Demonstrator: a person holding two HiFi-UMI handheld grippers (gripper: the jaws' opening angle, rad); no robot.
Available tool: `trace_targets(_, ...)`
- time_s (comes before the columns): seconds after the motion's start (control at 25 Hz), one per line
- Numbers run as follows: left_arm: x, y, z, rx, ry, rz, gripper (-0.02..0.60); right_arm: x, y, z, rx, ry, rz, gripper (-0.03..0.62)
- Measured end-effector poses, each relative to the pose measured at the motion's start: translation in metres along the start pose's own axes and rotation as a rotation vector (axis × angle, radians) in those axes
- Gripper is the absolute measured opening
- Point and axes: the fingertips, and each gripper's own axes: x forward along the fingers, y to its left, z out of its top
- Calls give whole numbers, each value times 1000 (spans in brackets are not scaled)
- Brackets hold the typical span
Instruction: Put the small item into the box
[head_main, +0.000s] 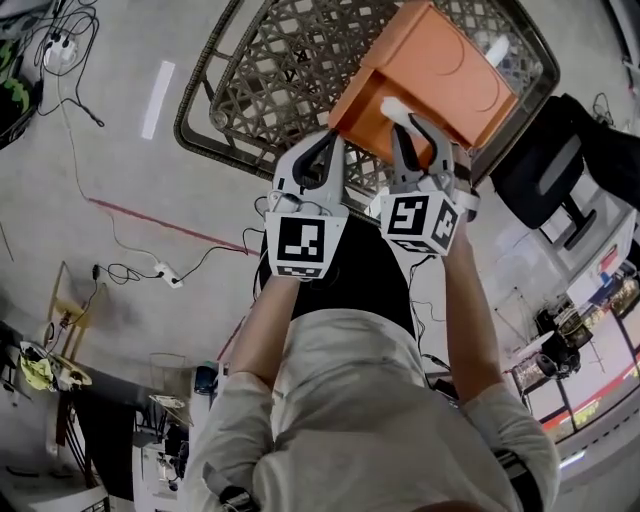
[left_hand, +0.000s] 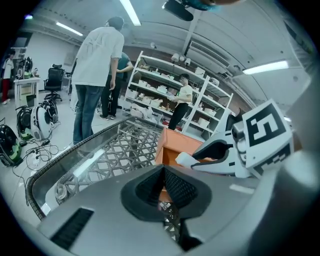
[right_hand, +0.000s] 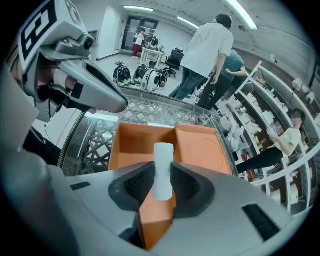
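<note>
The small item (right_hand: 162, 172), a white cylinder, is clamped in the right gripper (right_hand: 161, 181) above the open orange box (right_hand: 145, 142).

The glass table (head_main: 250, 90) with a woven lattice under its top carries that box (head_main: 440, 70). The box lies with its lid folded flat to one side of its tray.

The right gripper (head_main: 412, 135) is tilted down toward the box's near corner. Its jaws are set narrow, and their ribbed pads press both sides of the item's lower half. The left gripper (head_main: 325, 160) sits just beside it over the table (left_hand: 100, 150), short of the box (left_hand: 172, 145). Its pads (left_hand: 150, 187) meet at the tips with nothing between them.

The item (head_main: 395, 110) stands along the line of the jaws. Its free end pokes past the fingertips and is over the tray's near wall, clear of the box floor.
</note>
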Motion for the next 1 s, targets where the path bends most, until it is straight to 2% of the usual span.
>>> trace_targets(0.32,8,4,3,6,24,-36,8,21,7,0,5,51,22,97)
trace_targets(0.52,10,6,4,6,36,-49,8,29,9,-4,-69,85,3,97)
trace_targets(0.68,12,5,5,9,43,-63,8,33,11,-5,-84,101,3,98)
trace_targets(1.0,14,7,4,11,52,-72,8,39,8,-6,-77,118,7,98)
